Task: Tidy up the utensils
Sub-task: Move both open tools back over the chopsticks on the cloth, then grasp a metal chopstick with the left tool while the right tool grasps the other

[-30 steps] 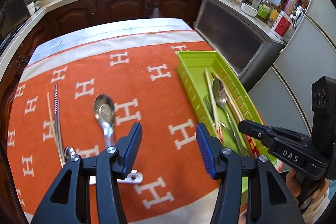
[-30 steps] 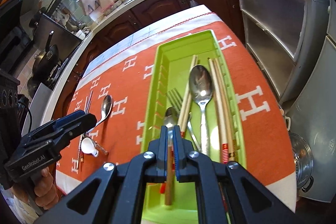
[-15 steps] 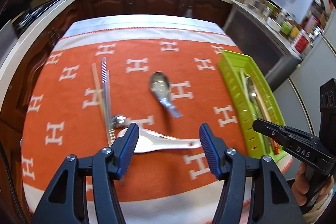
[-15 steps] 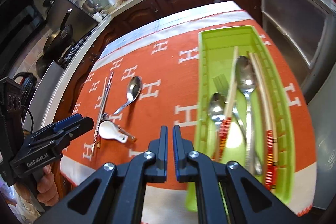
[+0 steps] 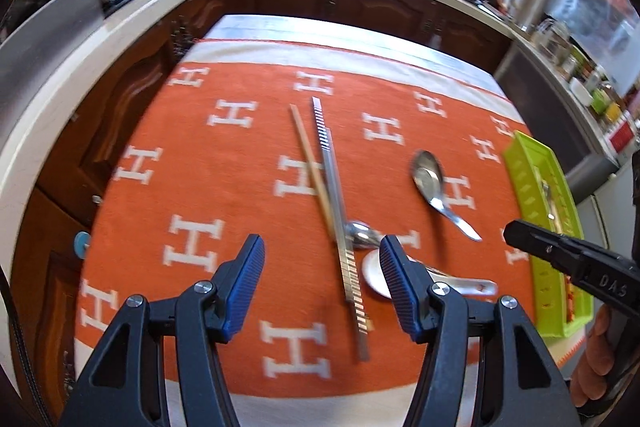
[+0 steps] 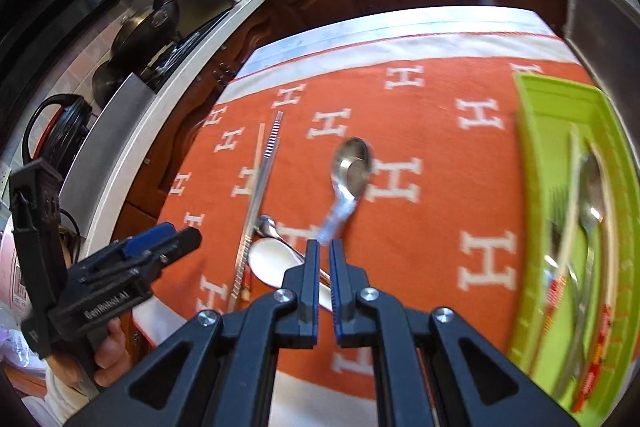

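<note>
The left gripper (image 5: 322,285) is held with its jaws parted and nothing between them, pointed down at the loose cluster on the orange cloth (image 5: 208,163), presumably so the next piece can be taken. The right gripper (image 6: 324,293) is kept nearly closed and empty, since nothing is carried in it. Just past the left gripper's right finger, at about 1 o'clock, the white spoon (image 5: 378,277) is seen, with a small metal spoon (image 5: 360,233) touching it. The metal chopstick (image 5: 340,227) and the wooden chopstick (image 5: 312,173) are laid side by side at 12 o'clock, and the large metal spoon (image 5: 430,183) lies apart at 2 o'clock. The green tray (image 5: 532,187), already loaded with cutlery, is placed at 3 o'clock by the cloth's edge. Compared with a second earlier, the right gripper is no longer poised over the tray but is swung toward the cluster, and the left jaws are set slightly wider.
</note>
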Action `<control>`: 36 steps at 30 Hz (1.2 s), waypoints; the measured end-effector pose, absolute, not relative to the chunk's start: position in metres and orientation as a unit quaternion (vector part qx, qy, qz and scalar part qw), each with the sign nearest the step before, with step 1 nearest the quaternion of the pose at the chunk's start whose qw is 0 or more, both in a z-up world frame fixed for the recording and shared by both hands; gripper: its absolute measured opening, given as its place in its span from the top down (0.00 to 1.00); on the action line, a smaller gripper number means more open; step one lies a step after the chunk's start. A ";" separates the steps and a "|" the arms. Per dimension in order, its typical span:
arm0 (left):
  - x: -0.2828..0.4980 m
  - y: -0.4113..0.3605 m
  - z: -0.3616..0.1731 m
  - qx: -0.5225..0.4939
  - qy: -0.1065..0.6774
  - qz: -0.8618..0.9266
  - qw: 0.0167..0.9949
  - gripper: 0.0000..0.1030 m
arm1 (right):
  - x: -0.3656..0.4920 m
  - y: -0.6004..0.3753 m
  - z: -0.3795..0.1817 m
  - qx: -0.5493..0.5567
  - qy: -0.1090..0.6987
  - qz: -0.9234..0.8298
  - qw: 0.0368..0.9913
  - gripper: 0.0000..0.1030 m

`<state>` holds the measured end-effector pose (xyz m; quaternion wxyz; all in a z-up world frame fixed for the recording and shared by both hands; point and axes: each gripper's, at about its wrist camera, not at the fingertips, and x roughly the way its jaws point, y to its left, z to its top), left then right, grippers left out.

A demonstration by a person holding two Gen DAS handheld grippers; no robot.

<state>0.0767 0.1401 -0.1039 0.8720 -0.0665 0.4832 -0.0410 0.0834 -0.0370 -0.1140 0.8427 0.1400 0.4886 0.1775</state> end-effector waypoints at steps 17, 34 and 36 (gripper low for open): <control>0.095 0.200 -0.132 -0.096 0.487 0.007 0.868 0.44 | 0.167 0.065 -0.169 0.125 0.575 0.221 0.778 0.94; 0.096 0.212 -0.143 -0.121 0.489 0.001 0.864 0.44 | 0.180 0.093 -0.182 0.113 0.604 0.216 0.759 0.91; 0.097 0.213 -0.143 -0.121 0.490 0.001 0.863 0.44 | 0.180 0.096 -0.183 0.116 0.602 0.216 0.760 0.91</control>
